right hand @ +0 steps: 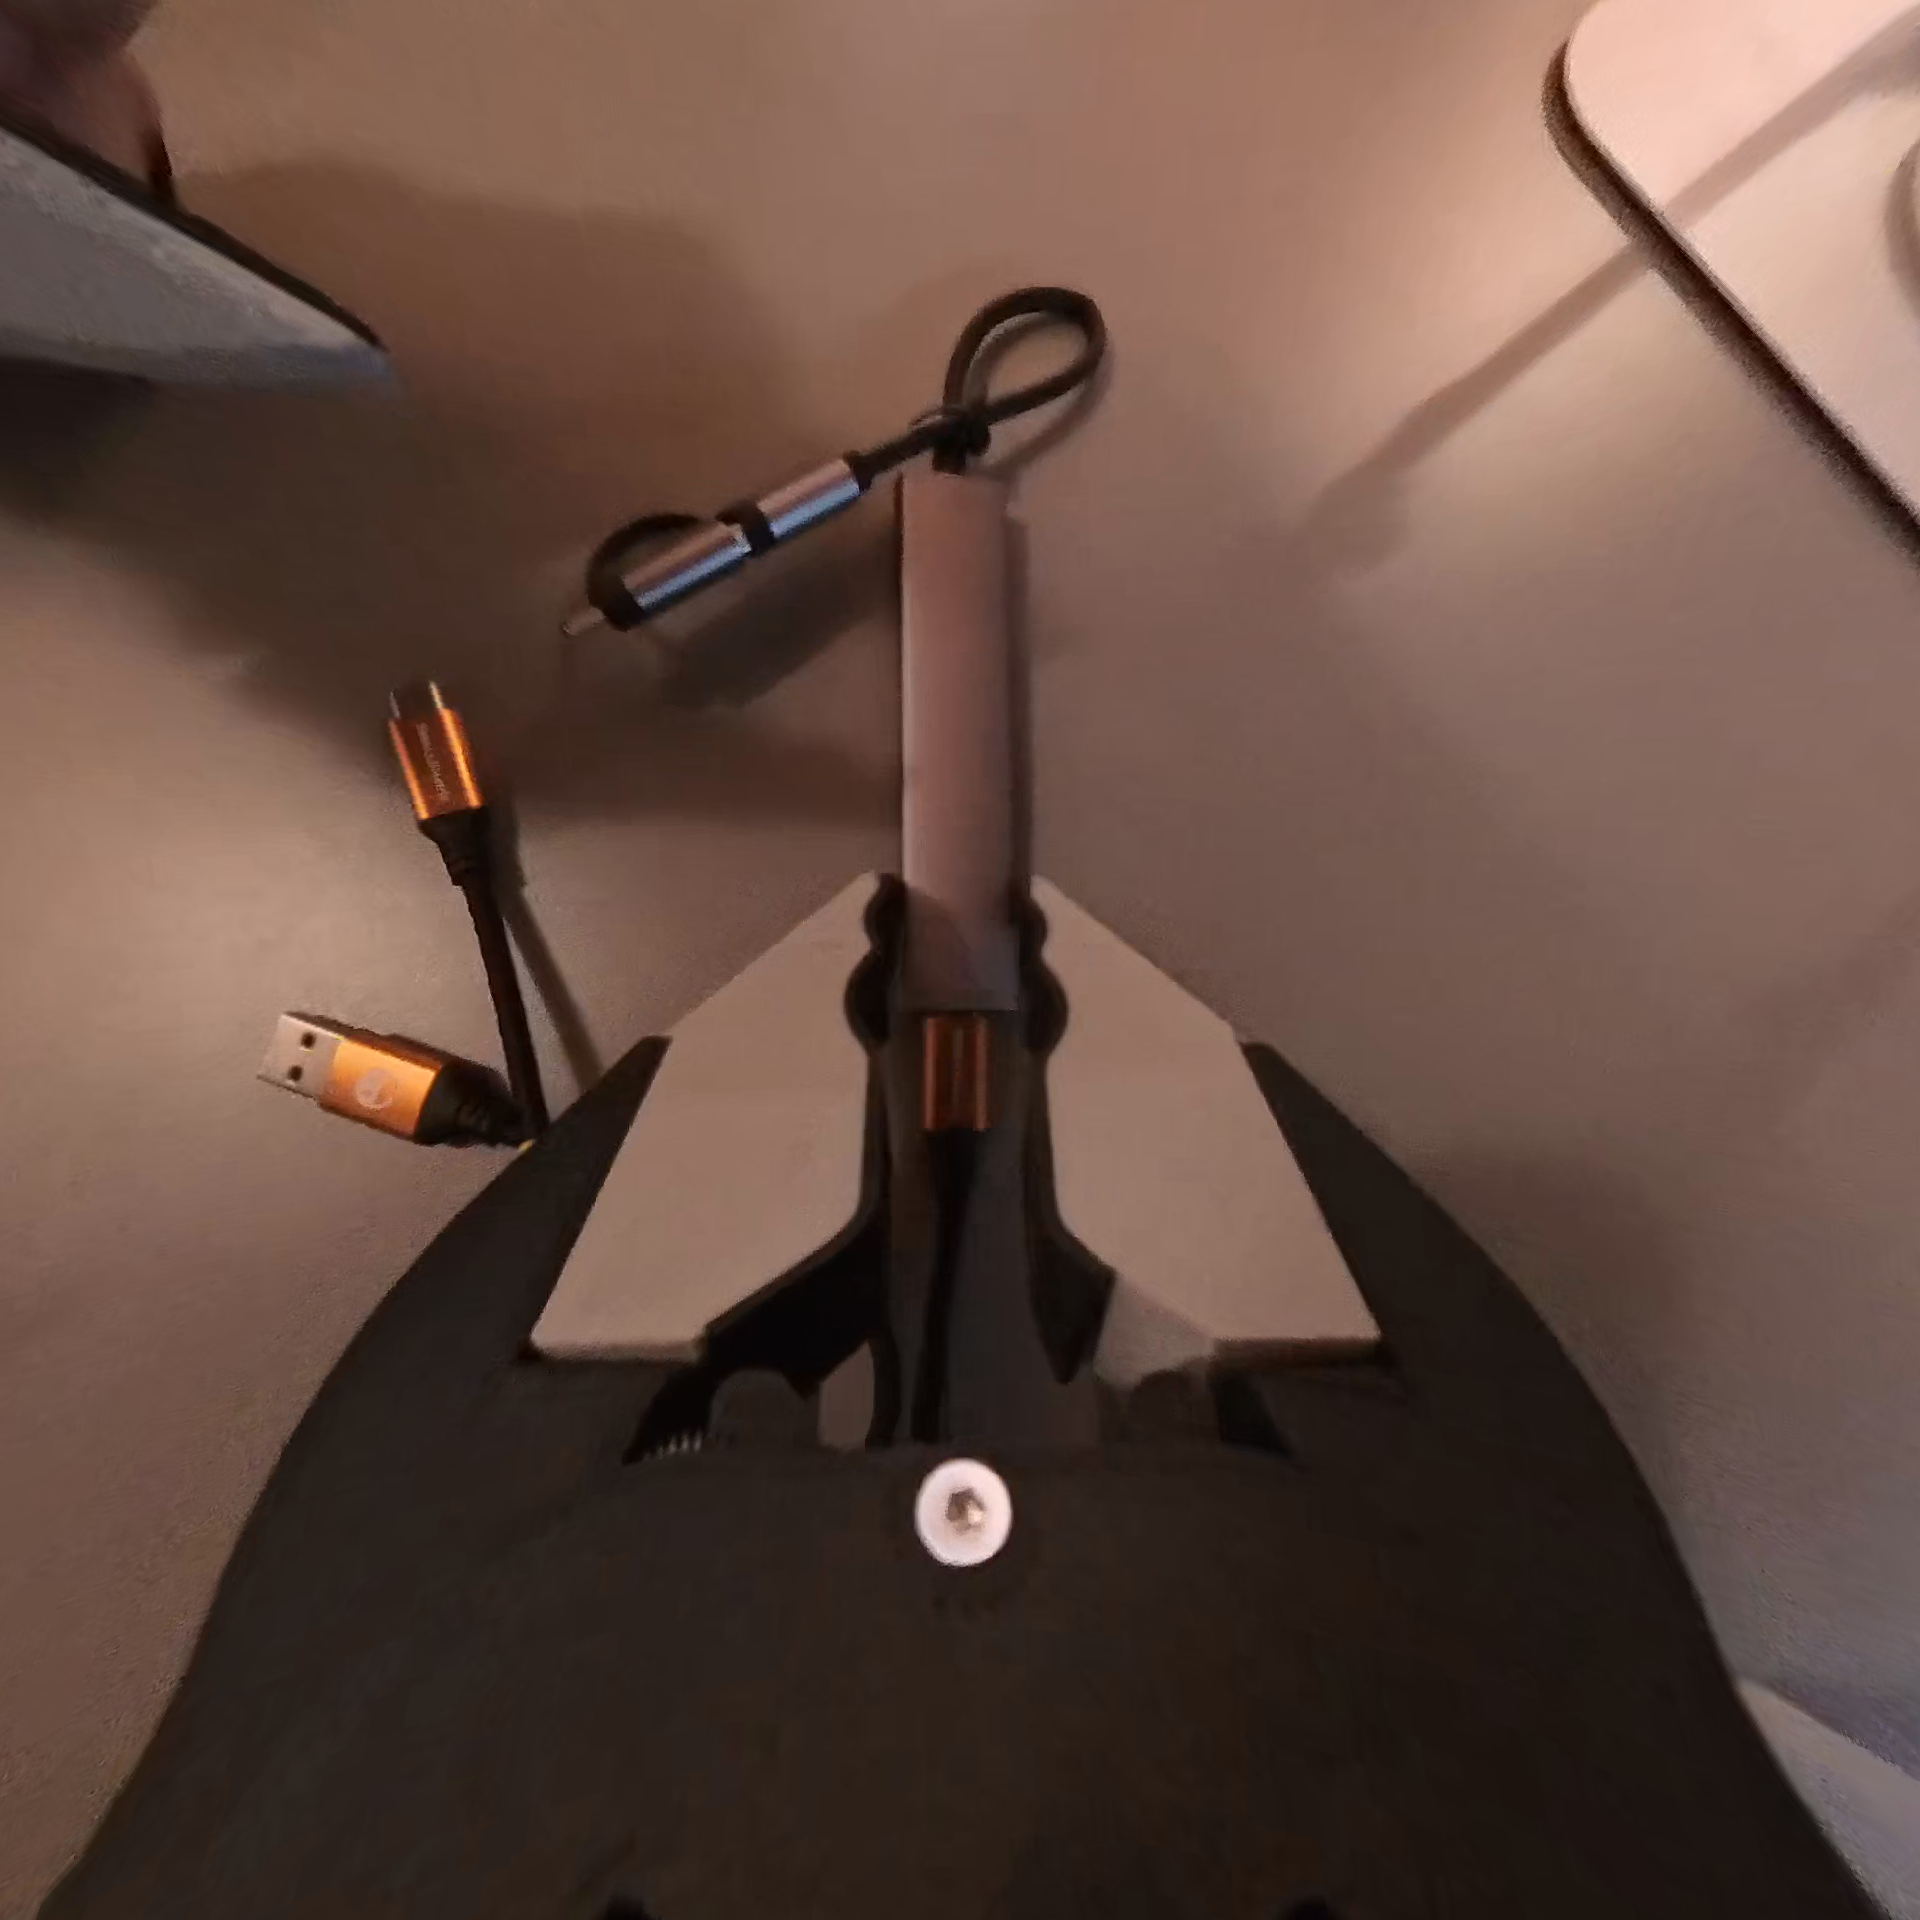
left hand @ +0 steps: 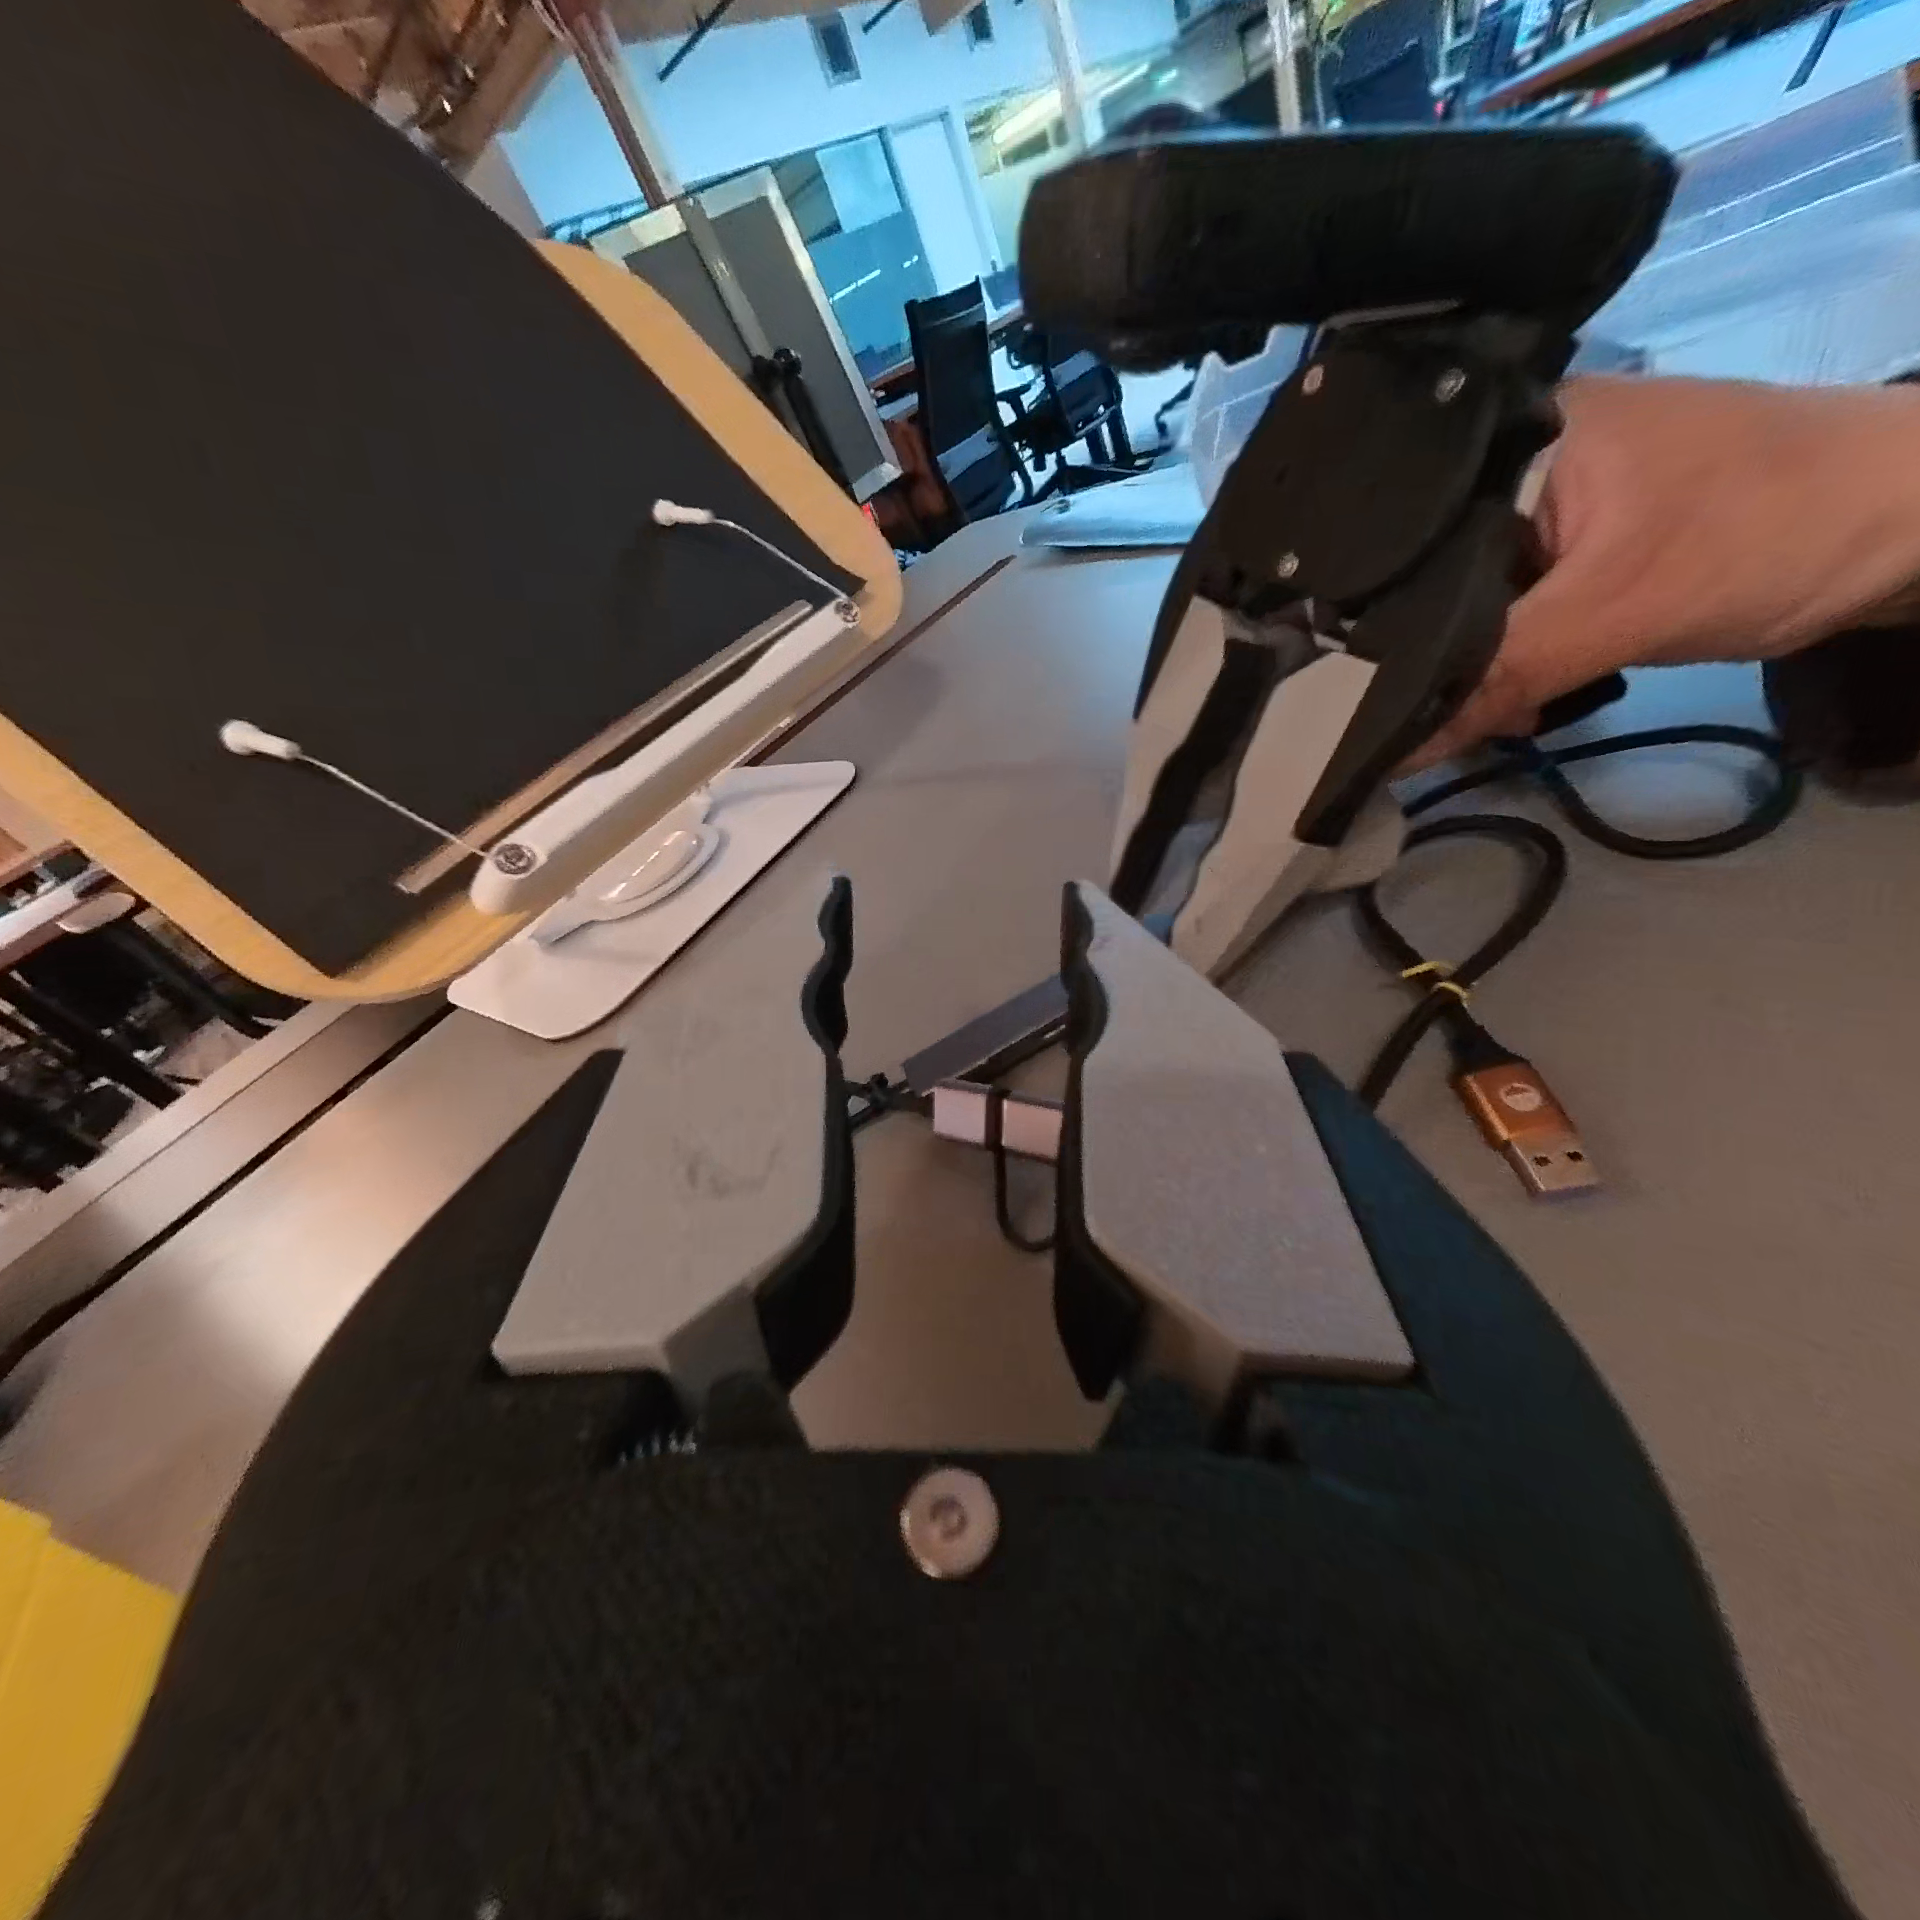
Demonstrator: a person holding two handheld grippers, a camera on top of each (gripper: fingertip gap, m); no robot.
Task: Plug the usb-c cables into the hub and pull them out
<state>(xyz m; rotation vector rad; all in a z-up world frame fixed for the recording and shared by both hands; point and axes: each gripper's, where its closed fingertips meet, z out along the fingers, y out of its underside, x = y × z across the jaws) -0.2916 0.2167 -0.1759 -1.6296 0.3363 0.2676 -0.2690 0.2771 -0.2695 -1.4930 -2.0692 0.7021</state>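
The left tongs (left hand: pixel 951 1023) stand apart above the grey bench (left hand: pixel 1558 1455), gripping nothing. Between their black-lined fingers, down on the bench, lies one end of the slim grey hub (left hand: pixel 987 1034) with its short black lead and a pair of silver adapter plugs (left hand: pixel 982 1110) just in front of it.

Beyond them a person's hand (left hand: pixel 1704 540) holds the right tongs (left hand: pixel 1195 925), which point steeply down at the bench.

In the right wrist view the right tongs (right hand: pixel 954 914) are clamped on the near end of the hub (right hand: pixel 954 707), fingers pressing it from both sides. The hub runs straight away from the camera. An orange-sleeved plug (right hand: pixel 954 1075) sits against that near end, in the gap between the fingers, its black cable running back toward the tongs' body; whether it is fully seated I cannot tell.

At the hub's far end its lead curls in a small loop (right hand: pixel 1029 353) and ends in the silver adapter plugs (right hand: pixel 717 556), lying to the left, apart from the hub.

Further left on the bench lie two loose orange-sleeved plugs on black braided cable: a small one (right hand: pixel 431 764) pointing away and a wide flat one (right hand: pixel 353 1086) pointing left. The same wide plug (left hand: pixel 1522 1127) shows in the left wrist view, right of the left tongs, its cable (left hand: pixel 1455 914) looped behind.

A white stand (left hand: pixel 665 883) carrying a tilted dark board (left hand: pixel 364 468) occupies the left of the bench
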